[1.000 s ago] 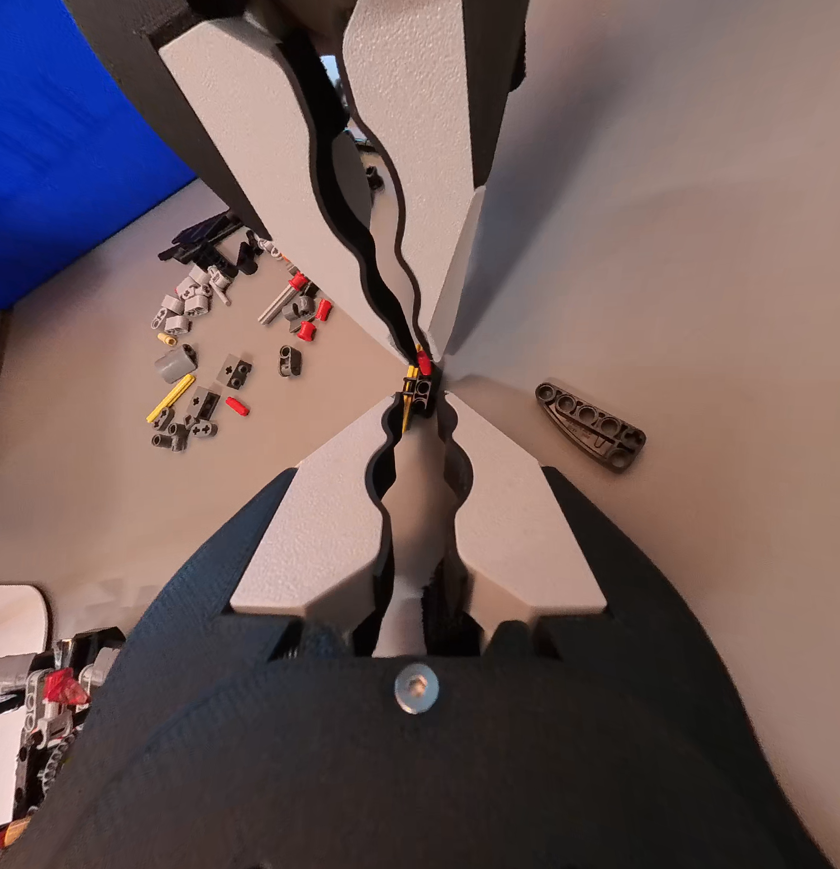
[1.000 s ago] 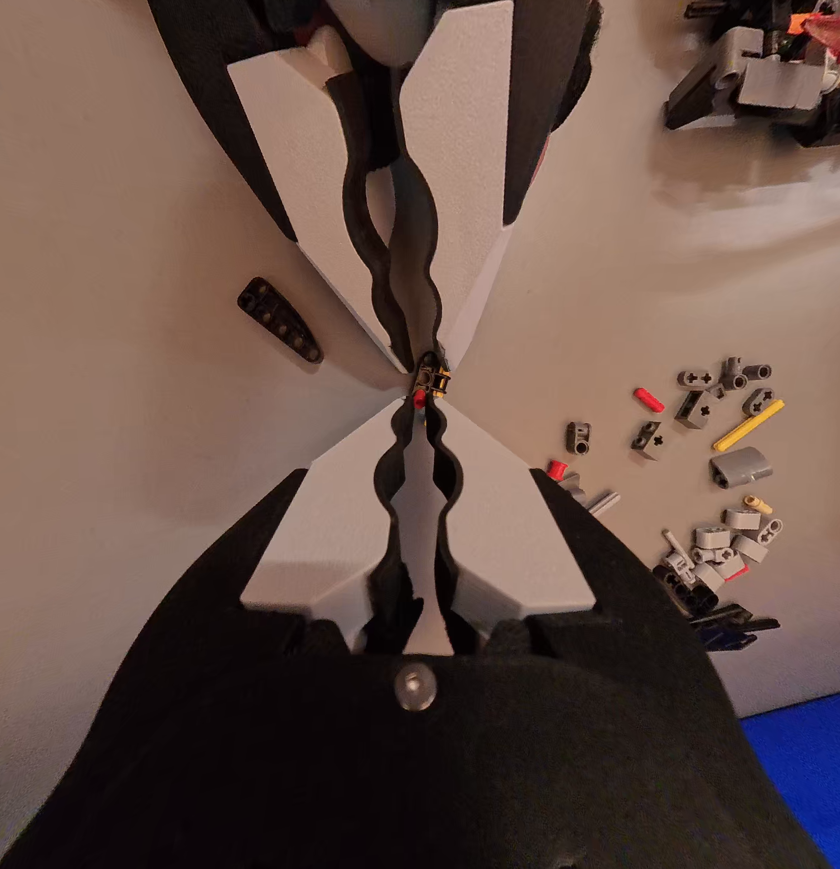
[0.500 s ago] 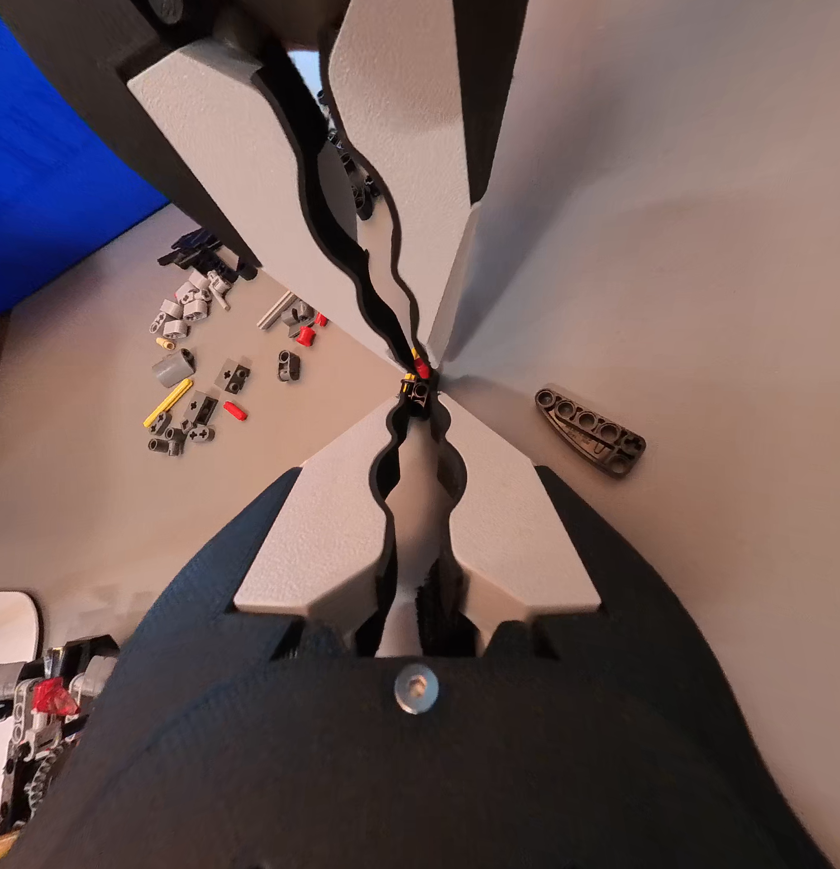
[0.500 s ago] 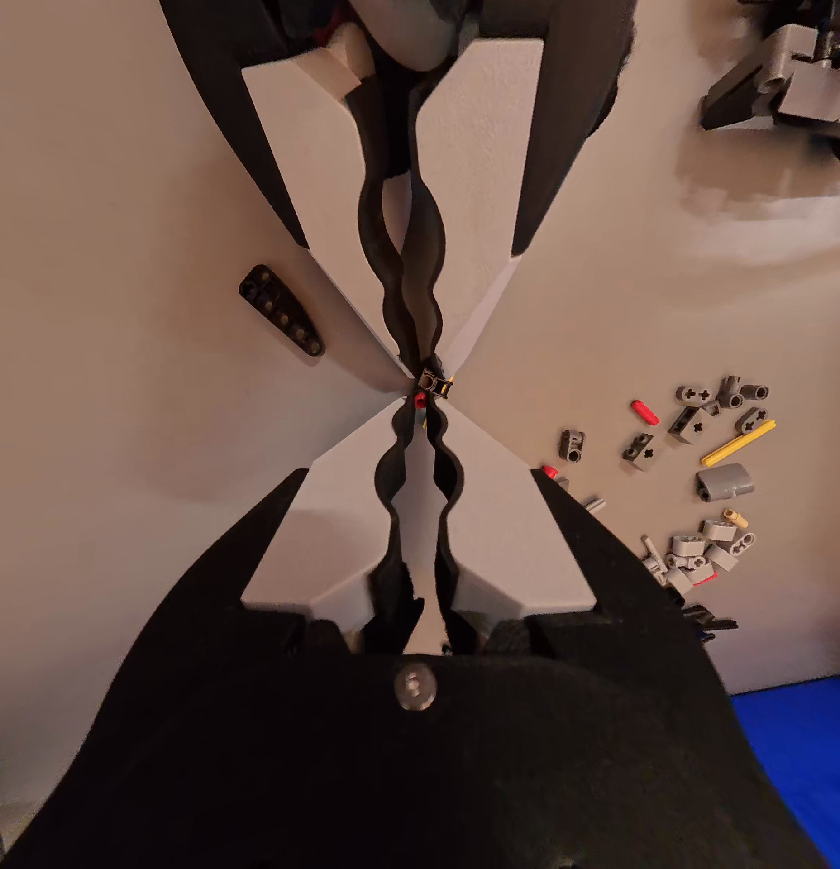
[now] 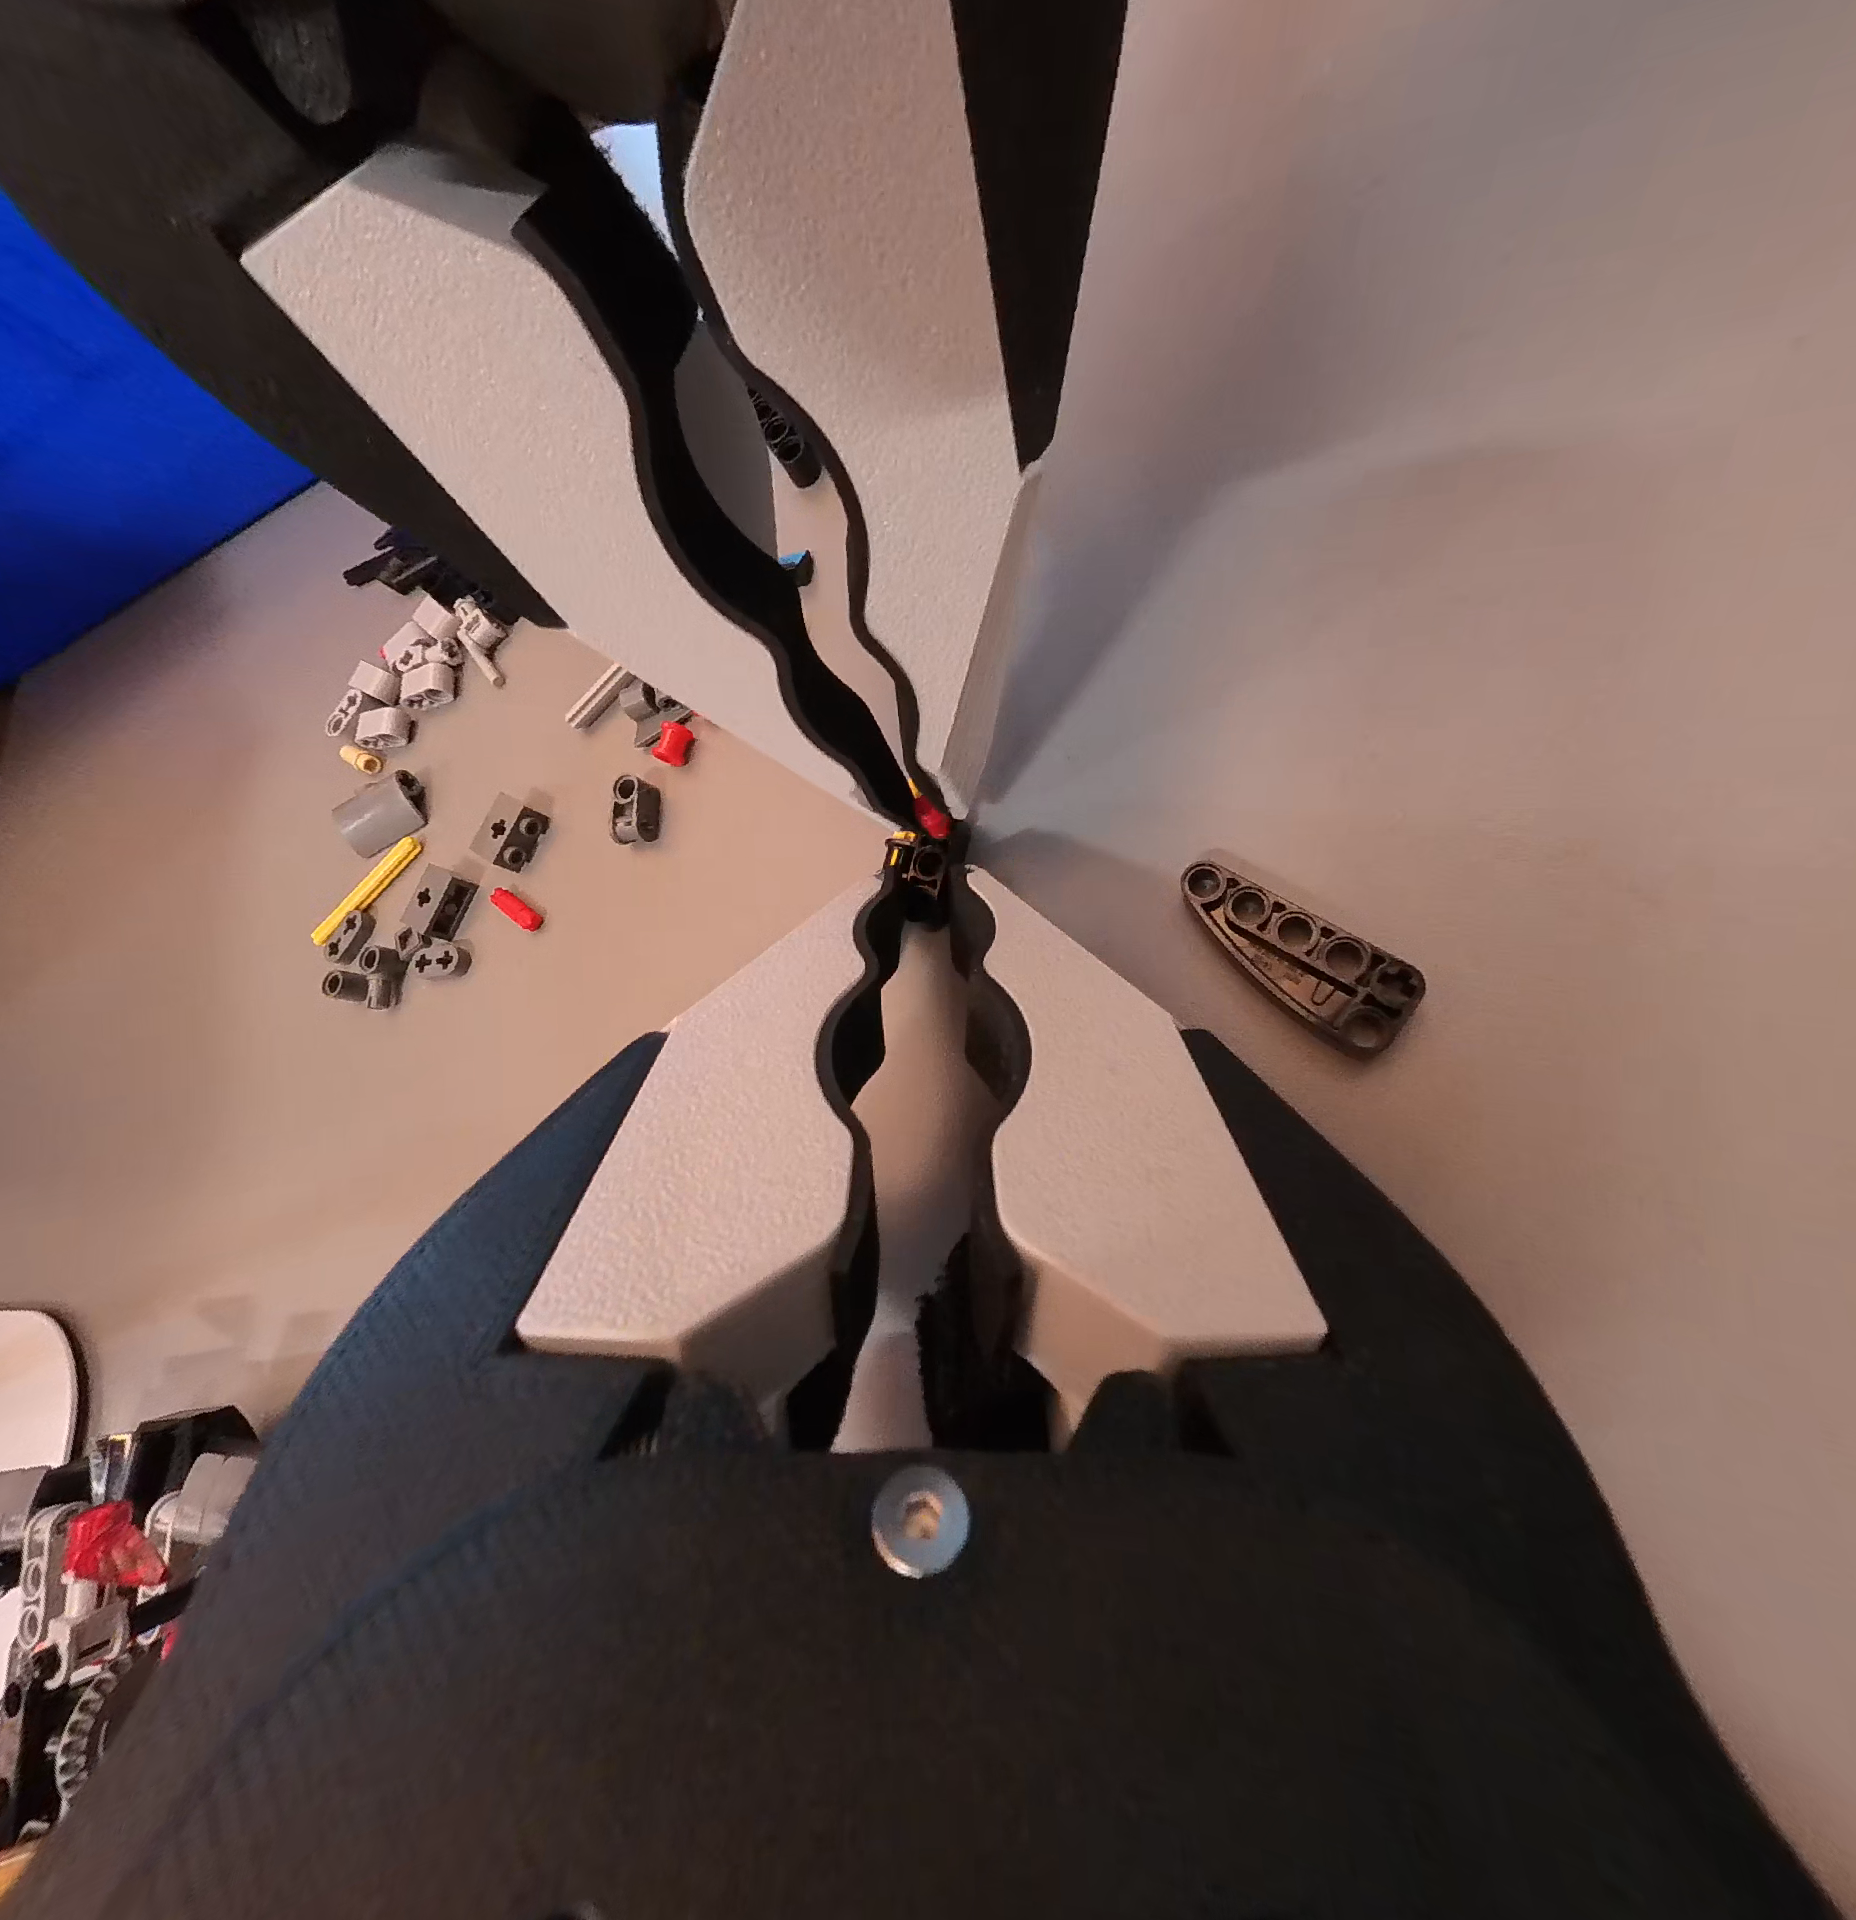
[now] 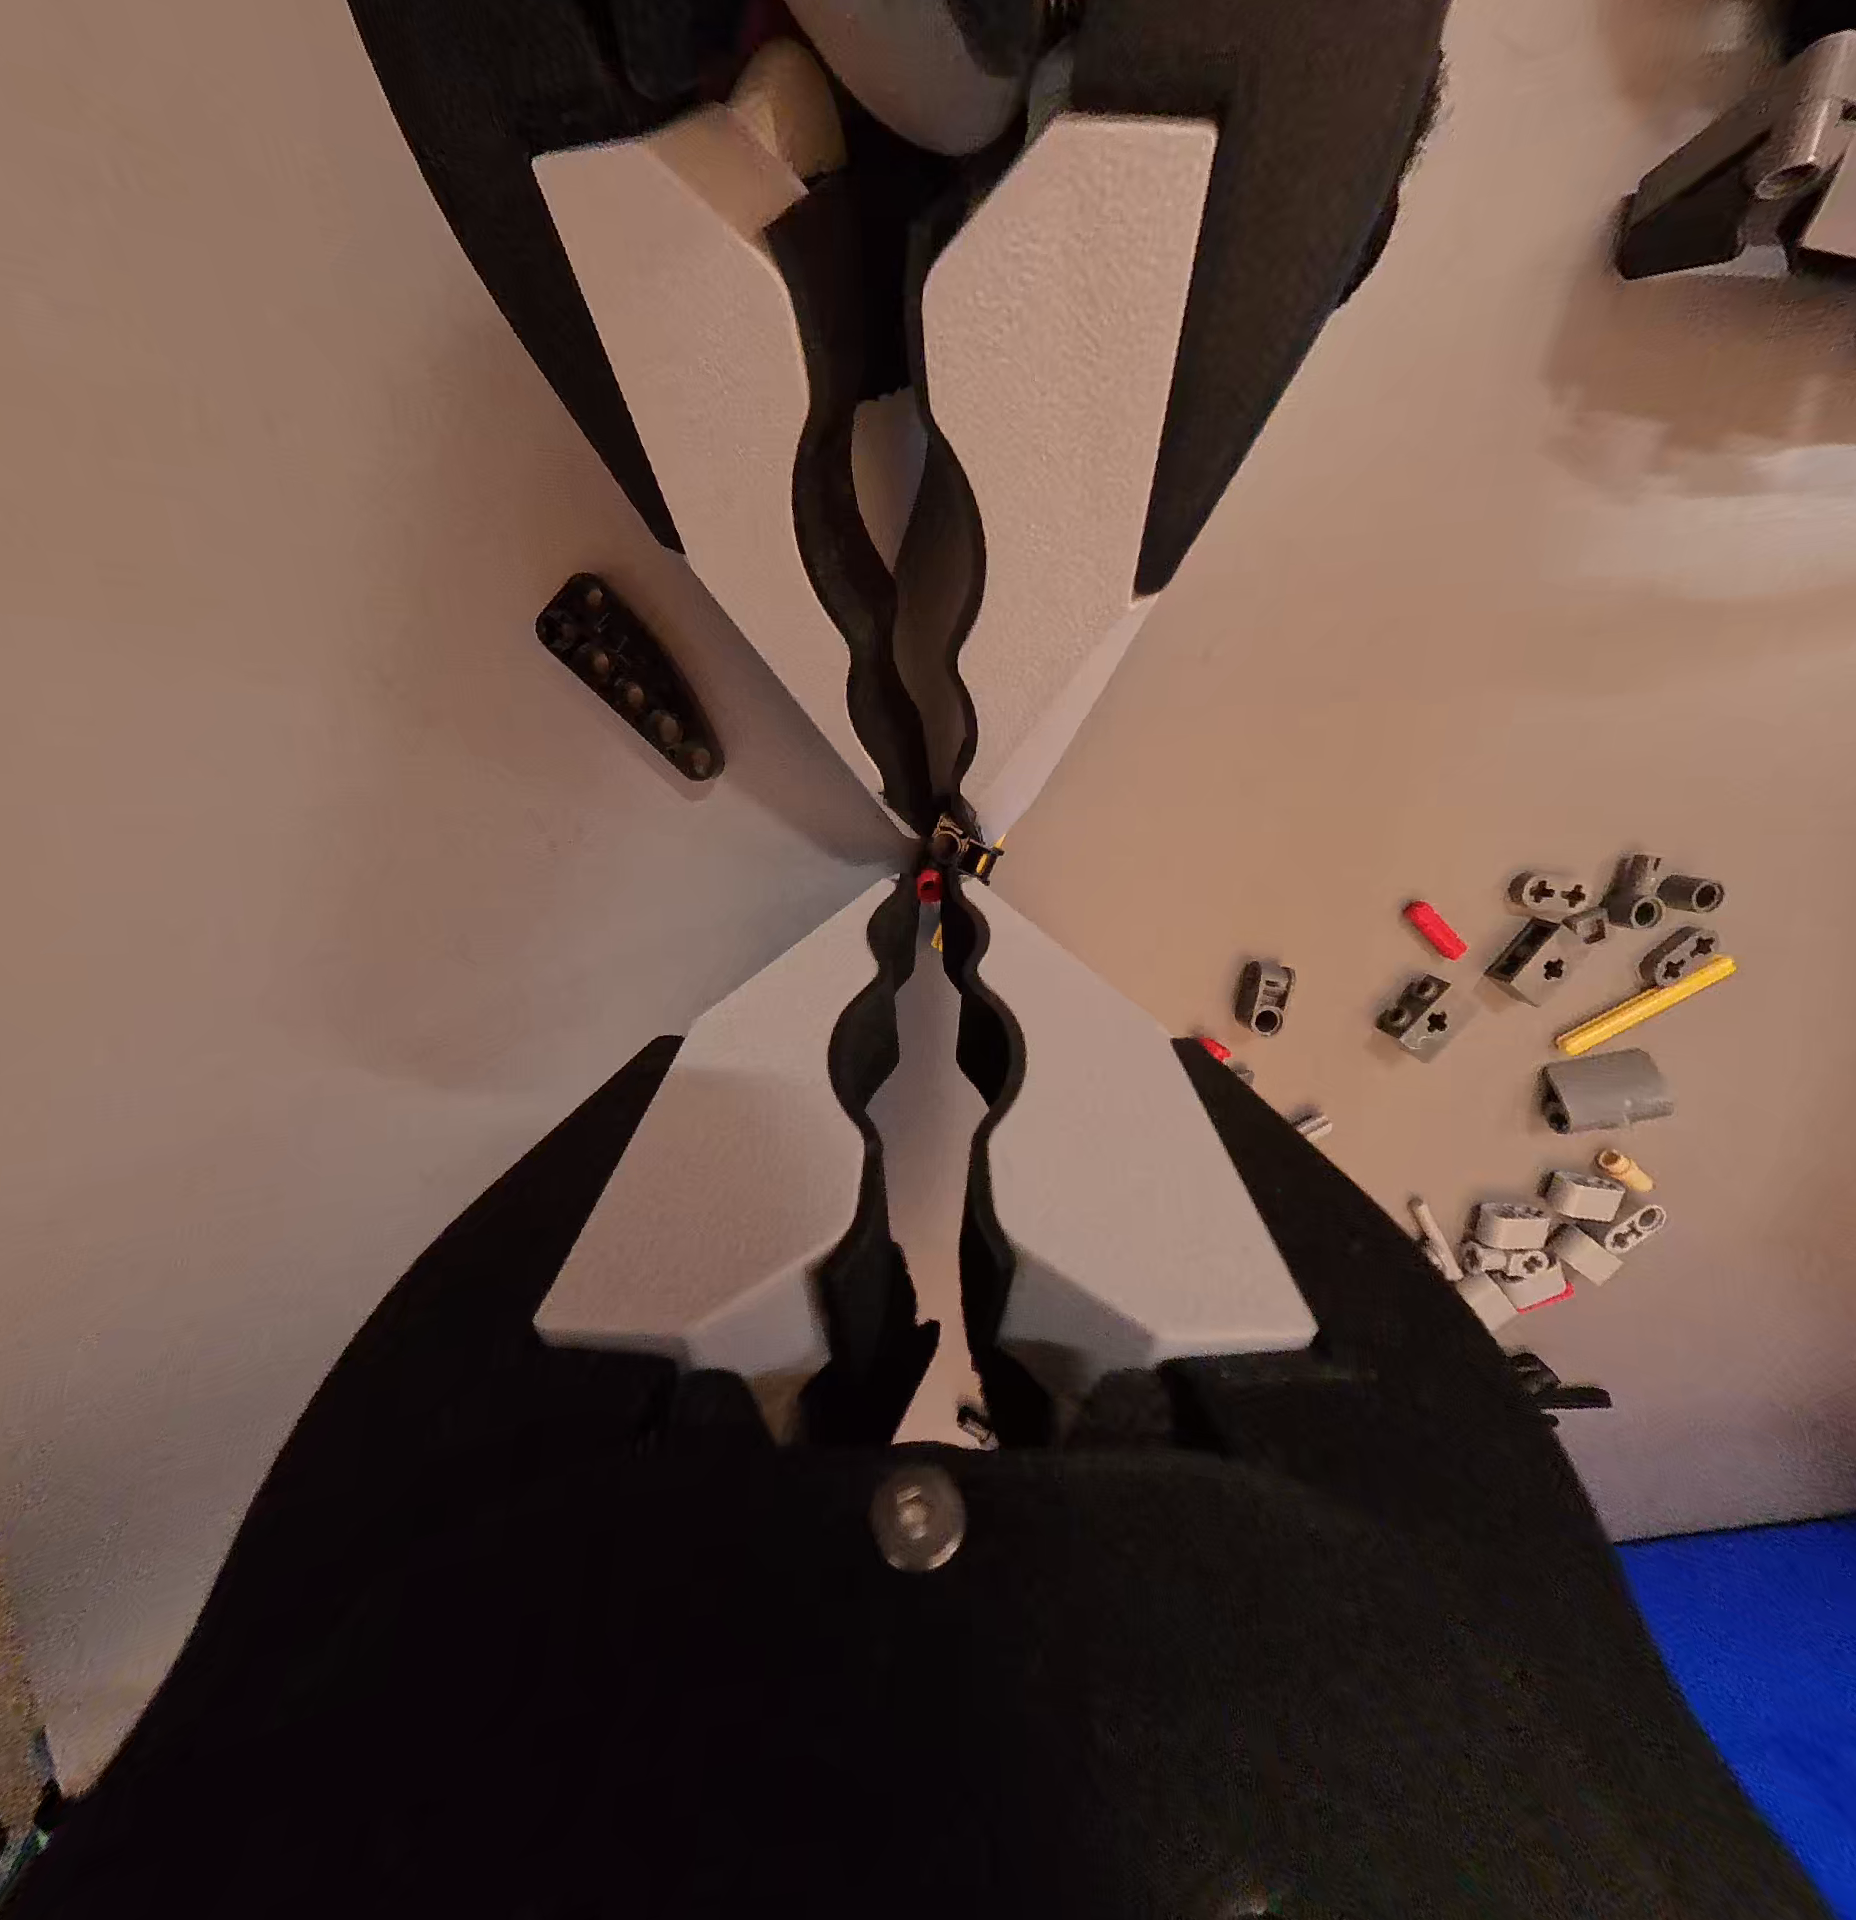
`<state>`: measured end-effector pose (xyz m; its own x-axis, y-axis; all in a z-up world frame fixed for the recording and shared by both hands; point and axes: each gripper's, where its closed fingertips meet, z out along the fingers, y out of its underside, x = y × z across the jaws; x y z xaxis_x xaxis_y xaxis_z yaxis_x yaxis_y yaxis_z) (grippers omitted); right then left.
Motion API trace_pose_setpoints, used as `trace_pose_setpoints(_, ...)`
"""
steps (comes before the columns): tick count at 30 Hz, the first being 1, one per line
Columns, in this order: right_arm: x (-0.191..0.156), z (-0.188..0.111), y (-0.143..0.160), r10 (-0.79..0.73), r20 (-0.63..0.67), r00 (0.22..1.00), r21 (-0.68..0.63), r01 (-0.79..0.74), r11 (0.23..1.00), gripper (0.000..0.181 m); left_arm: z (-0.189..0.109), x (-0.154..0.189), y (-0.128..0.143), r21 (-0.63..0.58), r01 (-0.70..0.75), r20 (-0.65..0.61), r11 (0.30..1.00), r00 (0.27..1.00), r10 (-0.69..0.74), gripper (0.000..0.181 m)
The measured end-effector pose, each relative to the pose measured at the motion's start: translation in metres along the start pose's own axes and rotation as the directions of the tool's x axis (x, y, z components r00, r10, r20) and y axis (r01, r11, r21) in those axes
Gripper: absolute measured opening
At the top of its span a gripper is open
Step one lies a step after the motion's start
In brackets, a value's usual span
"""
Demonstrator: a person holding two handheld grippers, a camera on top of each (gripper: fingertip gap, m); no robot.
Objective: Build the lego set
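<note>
Left gripper (image 5: 922, 902) is pinched tight on a small black connector (image 5: 924, 871) w/ a yellow bit at its edge; right gripper (image 6: 939, 906) comes in nose-to-nose from the opposite side, tips pressed together on a red pin (image 6: 929, 884). Both tip pairs meet at one spot above the table (image 5: 1526, 623), so the two parts sit touching, straight ahead of each tool, no gap visible betw. them. Key relation: red pin lies dead ahead of the left tips, its long axis approx. in line w/ both grippers' fingers, aimed at a hole in the connector; looks like a push-fit along that shared line, prob. mid-insertion, though how deep the pin sits is too small to tell. Neither arm is nearer, both are at the joint. Any sideways tilt of one tool would likely cock the pin and jam it or pop it loose. Off to the left gripper's left lies the loose parts pile (image 5: 415, 810): grey connectors, a yellow axle (image 5: 367, 891), a spare red pin (image 5: 517, 907). To its right, near the tips, a dark curved beam w/ holes (image 5: 1303, 943) lies flat on the table. Partly built model (image 5: 82, 1579) sits back-left of the left tool. Build seems far from done given the parts left.
</note>
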<state>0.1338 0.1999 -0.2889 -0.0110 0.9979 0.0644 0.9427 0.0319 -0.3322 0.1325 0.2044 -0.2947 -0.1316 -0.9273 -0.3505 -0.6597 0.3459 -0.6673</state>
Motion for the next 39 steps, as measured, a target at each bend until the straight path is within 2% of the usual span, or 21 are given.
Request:
trace_pose_setpoints(26, -0.0002, 0.0014, 0.0024, -0.011, 0.059, 0.998, -0.087, 0.016, 0.996, 0.002, 0.0002, -0.0004, -0.0004, 0.002, 0.008, -0.007, 1.000, 1.000, -0.008, 0.006)
trace_pose_setpoints(39, -0.0002, 0.0021, 0.0009, 0.038, 0.076, 0.996, -0.048, -0.034, 0.998, 0.002, 0.0005, -0.0006, -0.0004, 0.008, 0.018, -0.013, 1.000, 1.000, -0.018, 0.006)
